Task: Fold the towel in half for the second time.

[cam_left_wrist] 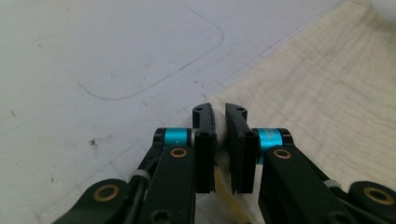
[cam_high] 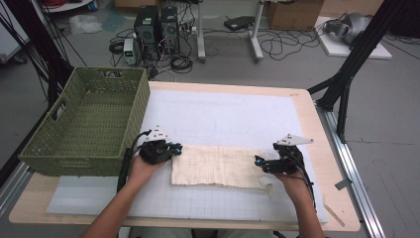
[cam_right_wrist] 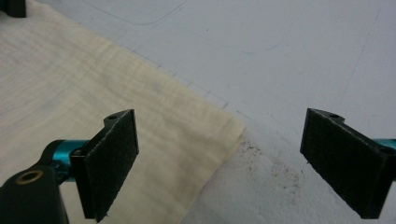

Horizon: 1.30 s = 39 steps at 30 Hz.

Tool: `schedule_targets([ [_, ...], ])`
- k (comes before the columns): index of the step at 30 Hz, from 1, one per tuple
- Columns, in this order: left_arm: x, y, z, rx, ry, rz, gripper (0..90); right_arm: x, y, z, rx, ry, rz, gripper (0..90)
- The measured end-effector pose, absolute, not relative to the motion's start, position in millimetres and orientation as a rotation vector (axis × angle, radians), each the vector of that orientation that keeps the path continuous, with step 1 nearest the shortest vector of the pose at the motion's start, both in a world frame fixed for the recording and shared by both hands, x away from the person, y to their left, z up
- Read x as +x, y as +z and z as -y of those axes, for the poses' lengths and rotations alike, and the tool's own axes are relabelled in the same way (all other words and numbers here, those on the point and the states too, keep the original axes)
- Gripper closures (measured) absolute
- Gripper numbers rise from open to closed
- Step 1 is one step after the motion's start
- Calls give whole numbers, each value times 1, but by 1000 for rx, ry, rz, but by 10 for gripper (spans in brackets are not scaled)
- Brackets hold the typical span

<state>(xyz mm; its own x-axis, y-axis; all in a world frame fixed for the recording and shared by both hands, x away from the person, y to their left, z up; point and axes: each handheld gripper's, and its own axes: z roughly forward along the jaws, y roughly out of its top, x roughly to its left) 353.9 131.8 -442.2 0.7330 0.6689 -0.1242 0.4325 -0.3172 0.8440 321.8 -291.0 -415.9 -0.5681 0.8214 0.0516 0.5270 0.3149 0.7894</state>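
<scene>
The cream cloth [cam_high: 218,166] lay flat on my desk [cam_high: 302,106], beside the green basket [cam_high: 89,121]. My left tongs [cam_left_wrist: 219,122] pinched its corner. My right tongs [cam_right_wrist: 219,154] gaped wide, holding nothing. Folding was still left, I think.

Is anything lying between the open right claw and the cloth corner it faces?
Nothing visible: the right claw is open over the corner of the cloth, with bare white mat around. The left claw is shut on the opposite corner.

cloth [cam_left_wrist: 327,93] corner between jaws hidden, maybe pinched.
</scene>
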Motion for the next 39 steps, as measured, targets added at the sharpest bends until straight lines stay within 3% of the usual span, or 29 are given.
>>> schedule_targets([
  [2, 354, -442, -133, 1956, 300, -844, 815, 330, -415, 291, 1214, 1097, -2235, 118],
  [4, 355, -442, -134, 1951, 294, -847, 812, 335, -415, 293, 1246, 1085, -2246, 213],
  [15, 356, -443, -135, 1940, 278, -856, 807, 354, -427, 284, 1236, 1039, -2302, 407],
  [27, 357, -444, -136, 1949, 260, -876, 803, 360, -439, 281, 1232, 971, -2399, 558],
  [32, 355, -442, -135, 1951, 282, -858, 822, 357, -438, 277, 1164, 986, -2442, 808],
  [39, 351, -436, -135, 1887, 351, -837, 839, 352, -433, 276, 1149, 971, -2318, 843],
])
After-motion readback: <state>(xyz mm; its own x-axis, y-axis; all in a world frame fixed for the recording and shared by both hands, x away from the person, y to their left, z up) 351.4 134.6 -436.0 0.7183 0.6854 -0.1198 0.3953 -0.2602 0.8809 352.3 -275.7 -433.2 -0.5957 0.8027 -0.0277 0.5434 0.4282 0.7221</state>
